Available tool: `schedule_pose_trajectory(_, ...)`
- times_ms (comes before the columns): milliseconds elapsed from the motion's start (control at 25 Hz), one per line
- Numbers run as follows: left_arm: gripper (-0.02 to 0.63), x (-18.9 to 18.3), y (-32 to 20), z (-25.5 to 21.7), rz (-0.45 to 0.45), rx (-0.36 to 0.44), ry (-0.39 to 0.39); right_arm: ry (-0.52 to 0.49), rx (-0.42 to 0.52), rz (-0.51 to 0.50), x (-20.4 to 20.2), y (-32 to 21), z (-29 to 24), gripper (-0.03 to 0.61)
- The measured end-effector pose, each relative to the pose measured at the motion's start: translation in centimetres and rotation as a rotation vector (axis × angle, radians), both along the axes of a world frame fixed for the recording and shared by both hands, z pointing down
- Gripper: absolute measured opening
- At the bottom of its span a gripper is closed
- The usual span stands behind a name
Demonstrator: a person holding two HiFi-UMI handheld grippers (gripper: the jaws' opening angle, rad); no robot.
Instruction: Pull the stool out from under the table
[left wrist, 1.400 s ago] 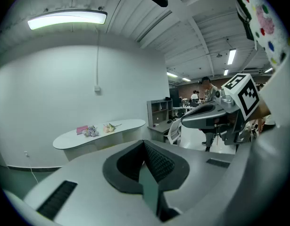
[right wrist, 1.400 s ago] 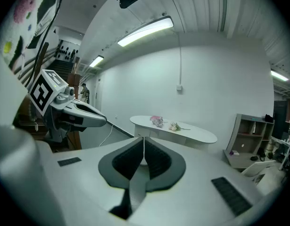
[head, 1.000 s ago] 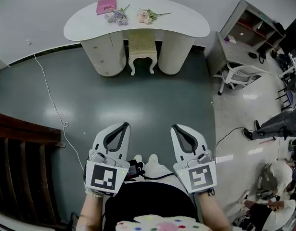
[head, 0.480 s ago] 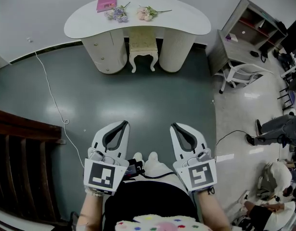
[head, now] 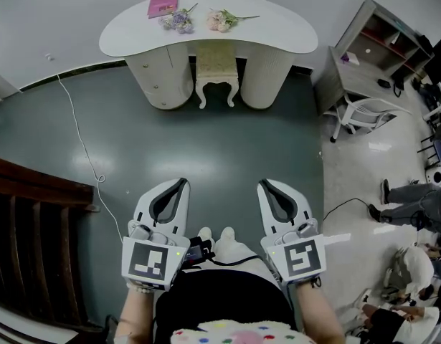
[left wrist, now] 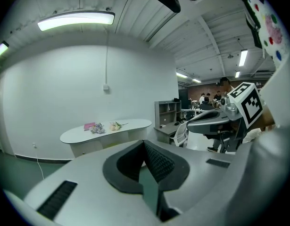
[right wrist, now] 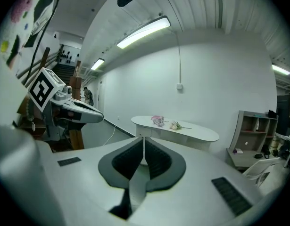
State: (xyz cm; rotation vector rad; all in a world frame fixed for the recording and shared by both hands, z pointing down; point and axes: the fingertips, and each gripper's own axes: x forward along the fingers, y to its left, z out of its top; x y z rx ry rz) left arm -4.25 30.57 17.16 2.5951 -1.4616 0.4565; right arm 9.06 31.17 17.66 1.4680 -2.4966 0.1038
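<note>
At the bottom of the head view, our left tongs [head: 178,185] and right tongs [head: 264,185] sit side by side, both pointing up the frame. Each pair is pressed together with nothing between the pads; each pair's own view shows the ribbed pads meeting on empty air. Beyond the tips lies a wide stretch of dark green floor [head: 227,149]. Across it, at the top centre of the frame, the stool [head: 216,67] stands tucked in the gap between the 2 rounded pedestals of the white table [head: 285,34], well apart from both tongs. A pink book [head: 162,6] and 2 small bunches of flowers [head: 178,22] lie on the tabletop above it.

By our reading, none of the task is done. The stool has not been touched, and we have yet to cross the floor, take hold of it and draw it down the frame, clear of the pedestals. It stands upright on its legs, with its front edge and 2 curved front legs facing us. The back of the seat is hidden under the tabletop, so we cannot tell which way its longer side runs.
</note>
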Motion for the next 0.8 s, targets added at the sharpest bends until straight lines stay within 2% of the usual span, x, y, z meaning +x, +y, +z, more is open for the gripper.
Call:
schedule_pose_trajectory(120, 0.017, 0.4, -0.1, -0.2, -0.012, 0.009, -0.01, -0.006, 0.009, 0.034, 1.2, -0.1, -0.3, 0.037)
schedule_pose_trajectory(240, 0.017, 0.8, -0.1, -0.7, -0.031, 0.015, -0.01, -0.008, -0.023, 0.063, 2.9, 0.1, 0.3, 0.037)
schedule_pose_trajectory(360, 0.017, 1.3, 0.1, -1.0, -0.044, 0.026, -0.003, -0.052, -0.025, 0.069, 4.0, 0.2, 0.1, 0.037)
schedule_pose_trajectory(640, 0.017, 2.2, 0.8, -0.8, -0.07, 0.046, 0.012, -0.079, -0.015, 0.031, 5.1, 0.5, 0.2, 0.037)
schedule_pose_trajectory(800, 0.017, 2.2, -0.1, -0.8, -0.064, 0.054, 0.004, -0.028, 0.012, 0.007, 4.4, -0.1, -0.1, 0.037)
